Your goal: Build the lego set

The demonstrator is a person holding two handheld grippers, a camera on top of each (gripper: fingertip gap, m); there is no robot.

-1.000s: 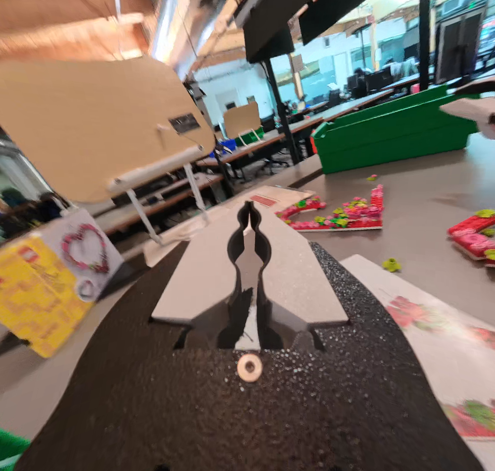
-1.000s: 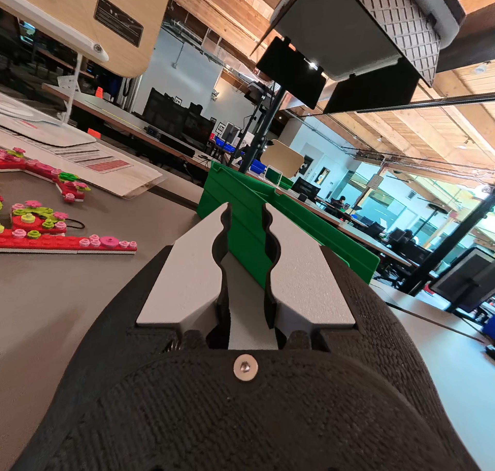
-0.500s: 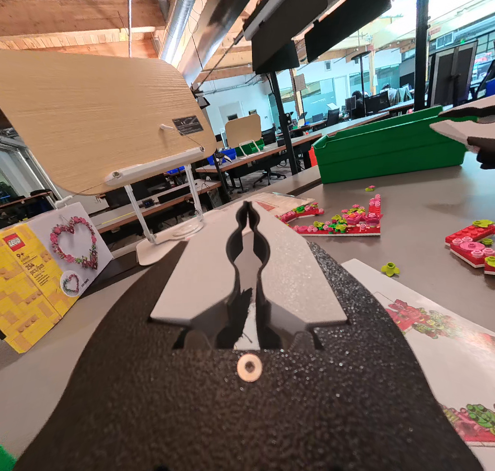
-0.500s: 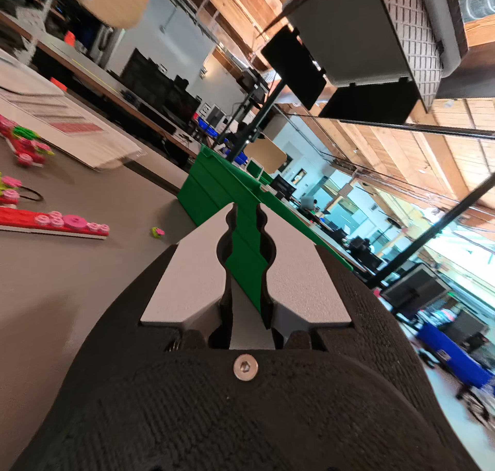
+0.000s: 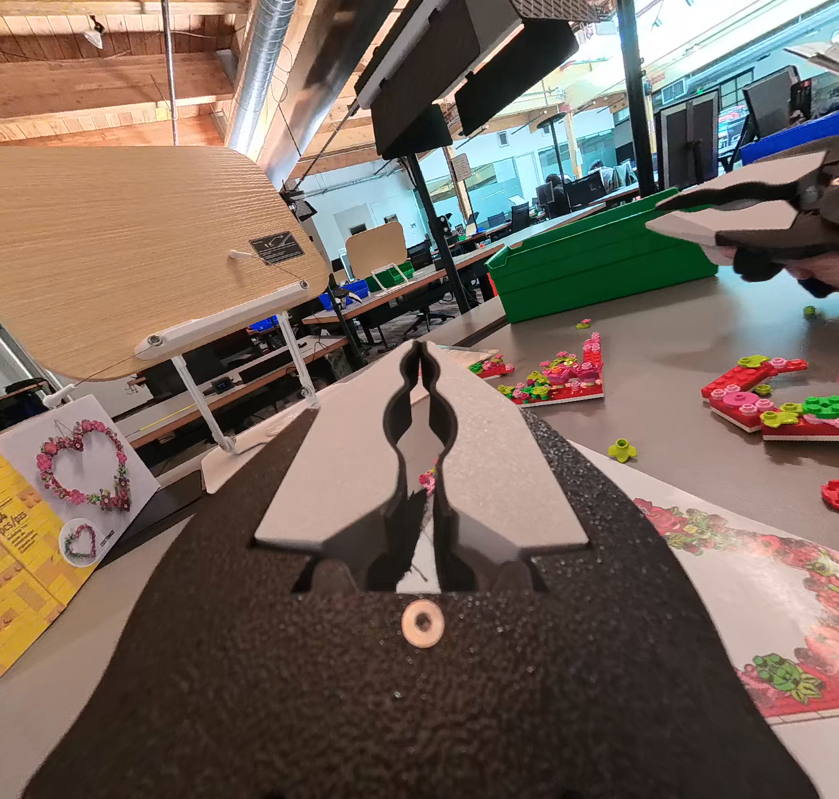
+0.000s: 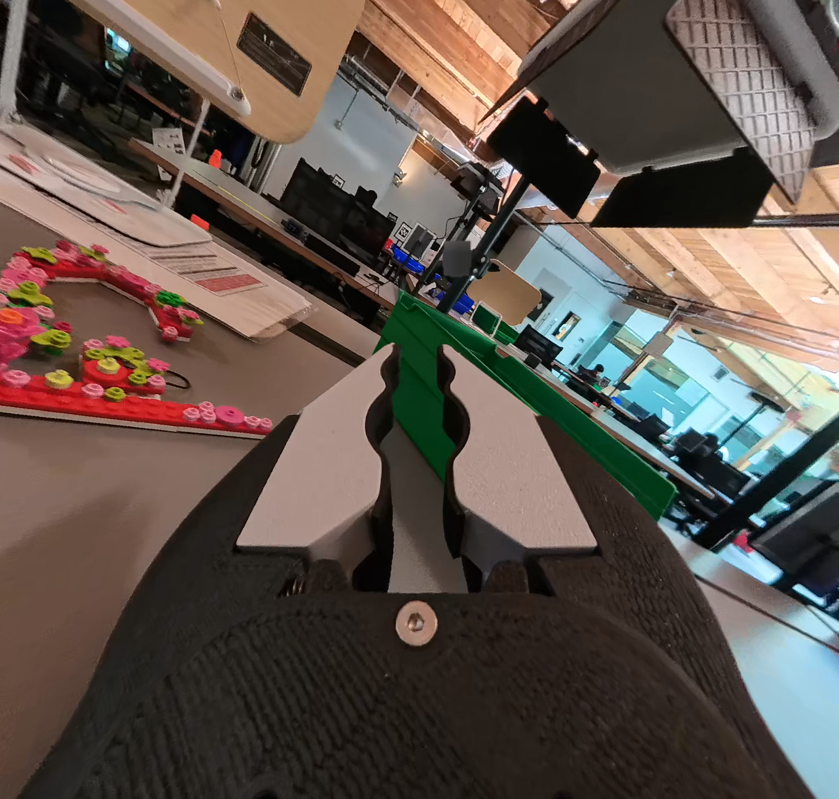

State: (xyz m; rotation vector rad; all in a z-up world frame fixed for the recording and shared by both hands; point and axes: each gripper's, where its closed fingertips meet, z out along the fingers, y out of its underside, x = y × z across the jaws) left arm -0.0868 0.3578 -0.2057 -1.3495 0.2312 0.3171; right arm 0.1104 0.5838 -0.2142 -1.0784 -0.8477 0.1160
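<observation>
Red lego sections studded with pink and green flowers lie on the grey table: an L-shaped one [image 5: 558,389] ahead of my left gripper, and another [image 5: 772,395] at the right. The L-shaped one also shows in the right wrist view [image 6: 136,409], with a further arm [image 6: 113,273] behind it. My left gripper [image 5: 421,346] is shut and empty, held above the instruction booklet [image 5: 749,573]. My right gripper [image 6: 417,348] is open and empty, pointing at the green bin [image 6: 454,368]. It also shows in the left wrist view [image 5: 726,214], above the table's right side.
A loose lime flower piece [image 5: 622,450] lies by the booklet. Tiny pieces [image 5: 583,323] lie near the green bin [image 5: 590,264]. The yellow and white lego box [image 5: 59,504] stands at the left. A wooden board on a white stand [image 5: 136,255] rises behind. A paper sheet [image 6: 218,273] lies at the far edge. My hands' fingertips stand some 30 centimeters from each other. My left gripper's tips are some 15 centimeters from the loose lime flower piece [image 5: 622,450].
The right wrist view has swung back left, so the lego sections fill more of it. In the left wrist view the right gripper has come lower and closer. The left gripper stays shut.
</observation>
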